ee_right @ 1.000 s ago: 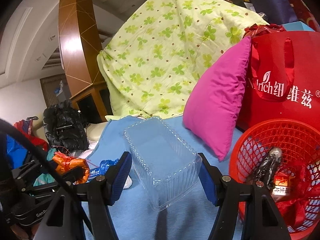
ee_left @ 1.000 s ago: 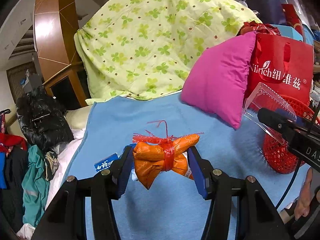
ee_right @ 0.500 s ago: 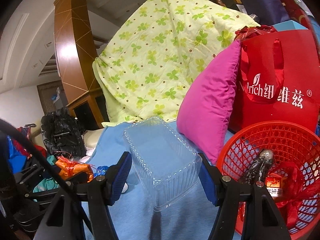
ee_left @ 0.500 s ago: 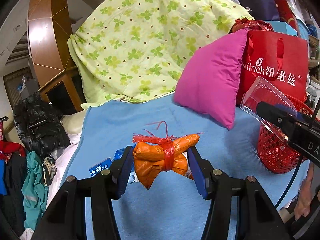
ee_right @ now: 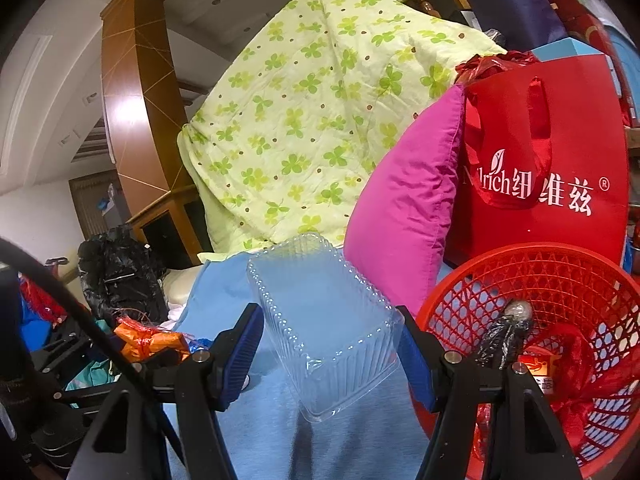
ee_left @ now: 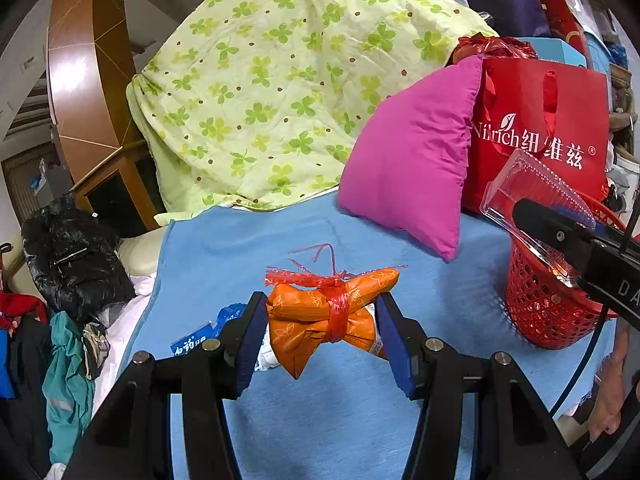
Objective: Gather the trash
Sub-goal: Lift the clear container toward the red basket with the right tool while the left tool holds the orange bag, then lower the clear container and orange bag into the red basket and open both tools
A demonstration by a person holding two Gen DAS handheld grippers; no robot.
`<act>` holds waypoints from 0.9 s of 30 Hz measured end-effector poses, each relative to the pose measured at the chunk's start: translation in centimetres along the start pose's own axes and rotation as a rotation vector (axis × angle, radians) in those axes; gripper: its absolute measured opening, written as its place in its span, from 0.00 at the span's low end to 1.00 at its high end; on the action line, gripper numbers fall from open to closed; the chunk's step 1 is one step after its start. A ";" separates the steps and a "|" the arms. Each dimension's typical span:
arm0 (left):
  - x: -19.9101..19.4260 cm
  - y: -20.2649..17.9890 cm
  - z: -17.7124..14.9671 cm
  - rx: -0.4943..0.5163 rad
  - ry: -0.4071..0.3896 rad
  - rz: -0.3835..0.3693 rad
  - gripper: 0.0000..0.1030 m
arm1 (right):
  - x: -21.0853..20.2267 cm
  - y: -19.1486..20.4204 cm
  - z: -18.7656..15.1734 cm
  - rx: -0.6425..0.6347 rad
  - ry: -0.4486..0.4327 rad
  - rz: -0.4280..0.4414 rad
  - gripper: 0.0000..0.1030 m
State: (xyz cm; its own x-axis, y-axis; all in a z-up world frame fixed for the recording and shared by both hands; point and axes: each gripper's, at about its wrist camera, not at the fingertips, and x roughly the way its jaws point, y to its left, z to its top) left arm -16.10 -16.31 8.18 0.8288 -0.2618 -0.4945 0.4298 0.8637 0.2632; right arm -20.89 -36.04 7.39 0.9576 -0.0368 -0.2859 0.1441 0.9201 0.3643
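Your left gripper (ee_left: 322, 334) pinches the orange tied bundle (ee_left: 328, 314) between its blue pads, held above the blue blanket (ee_left: 248, 248). Your right gripper (ee_right: 330, 354) clamps the clear plastic container (ee_right: 326, 324) just beside the red basket (ee_right: 560, 280), left of its rim.
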 end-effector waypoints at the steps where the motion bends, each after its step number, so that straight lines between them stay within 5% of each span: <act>1: 0.0 0.0 0.0 0.000 0.000 -0.003 0.56 | -0.1 -0.1 0.0 0.002 0.000 -0.002 0.67; 27: 0.1 -2.4 1.3 0.031 -0.017 -0.046 0.56 | -1.2 -2.6 0.5 0.049 -0.022 -0.056 0.67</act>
State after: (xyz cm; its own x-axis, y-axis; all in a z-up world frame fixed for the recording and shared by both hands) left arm -16.58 -18.97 8.51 0.8137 -0.3085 -0.4927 0.4784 0.8369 0.2661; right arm -22.29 -38.65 7.26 0.9528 -0.0970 -0.2877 0.2095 0.8959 0.3916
